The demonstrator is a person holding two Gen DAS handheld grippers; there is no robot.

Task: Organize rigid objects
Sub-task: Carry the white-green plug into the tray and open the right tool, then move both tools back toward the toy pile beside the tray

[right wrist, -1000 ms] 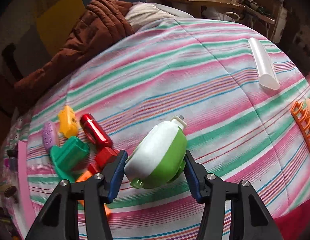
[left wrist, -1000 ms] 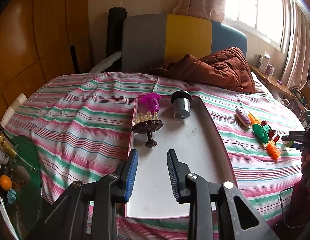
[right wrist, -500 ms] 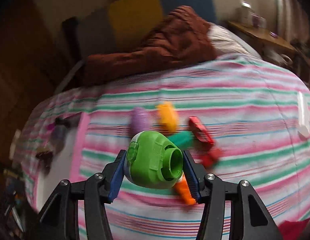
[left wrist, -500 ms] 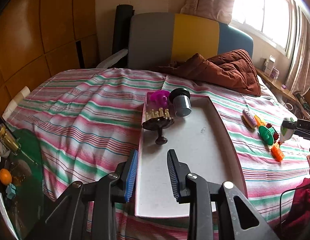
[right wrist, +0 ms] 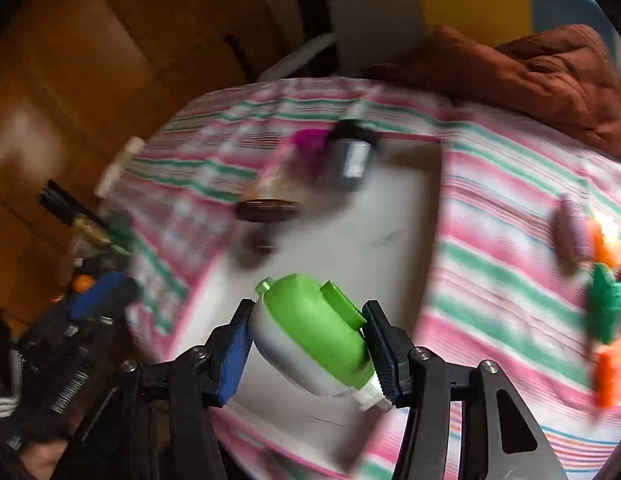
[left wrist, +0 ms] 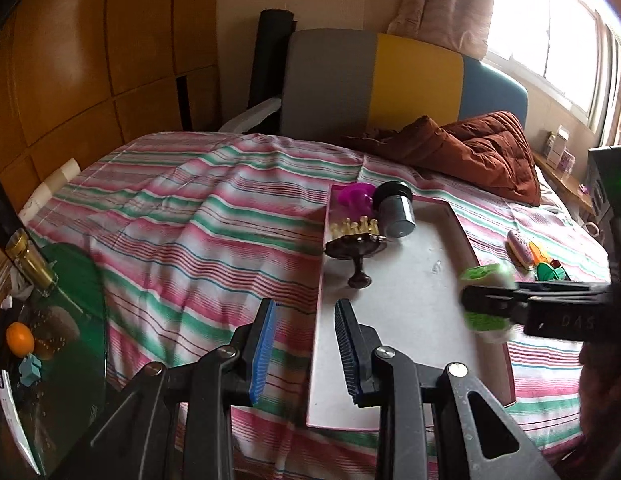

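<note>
My right gripper (right wrist: pixel 310 344) is shut on a green and white plastic toy (right wrist: pixel 310 328), with both pads pressed on its sides. In the left wrist view that toy (left wrist: pixel 486 300) hangs over the right edge of the white tray with a pink rim (left wrist: pixel 410 320). At the tray's far end lie a magenta toy (left wrist: pixel 354 196), a grey cylinder with a black cap (left wrist: pixel 396 212) and a dark stand with gold pieces (left wrist: pixel 356 244). My left gripper (left wrist: pixel 304 348) hovers open over the tray's near left edge, nothing between its blue pads.
Loose toys lie on the striped bedspread right of the tray: a pink oval (left wrist: pixel 518 246), a green piece (left wrist: pixel 548 270), orange ones (right wrist: pixel 608 372). A brown quilt (left wrist: pixel 470 148) lies by the headboard. A green glass table (left wrist: pixel 70 300) with an orange fruit (left wrist: pixel 19 338) stands left.
My right gripper has swung left with the green and white toy, from above the loose toys to over the tray, rolling as it went. The left gripper has drifted slightly and stays open.
</note>
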